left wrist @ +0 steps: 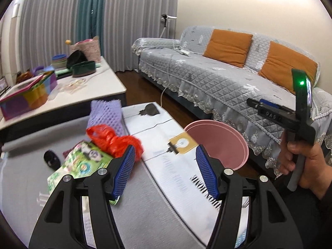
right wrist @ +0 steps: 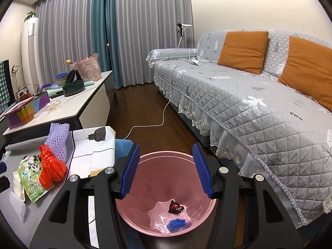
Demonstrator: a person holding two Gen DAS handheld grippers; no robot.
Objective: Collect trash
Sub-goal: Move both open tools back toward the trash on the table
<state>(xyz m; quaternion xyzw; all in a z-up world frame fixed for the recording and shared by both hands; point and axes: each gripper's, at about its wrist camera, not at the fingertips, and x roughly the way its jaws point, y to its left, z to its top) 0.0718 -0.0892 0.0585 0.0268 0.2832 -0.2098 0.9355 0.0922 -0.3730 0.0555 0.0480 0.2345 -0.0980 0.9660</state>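
On the grey table lie a red plastic bag (left wrist: 116, 141), a purple foam net (left wrist: 105, 114) and a green panda packet (left wrist: 83, 161). My left gripper (left wrist: 165, 151) hovers open just right of the red bag, with nothing between its blue pads. The pink bin (left wrist: 220, 143) stands on the floor past the table's right edge. My right gripper (right wrist: 166, 151) hangs open and empty above the pink bin (right wrist: 166, 176). A black wrapper (right wrist: 176, 207) and a blue crumpled scrap (right wrist: 176, 224) lie in the bin's bottom. The red bag (right wrist: 50, 166), foam net (right wrist: 58, 139) and packet (right wrist: 33, 176) show at left.
A grey quilted sofa (right wrist: 249, 103) with orange cushions (right wrist: 244, 49) runs along the right. A white side table (right wrist: 68, 103) carries boxes and baskets. A white cable (right wrist: 161, 120) crosses the dark floor. White printed paper (left wrist: 166, 166) covers the table's right part. A hand (left wrist: 300, 159) grips the other tool.
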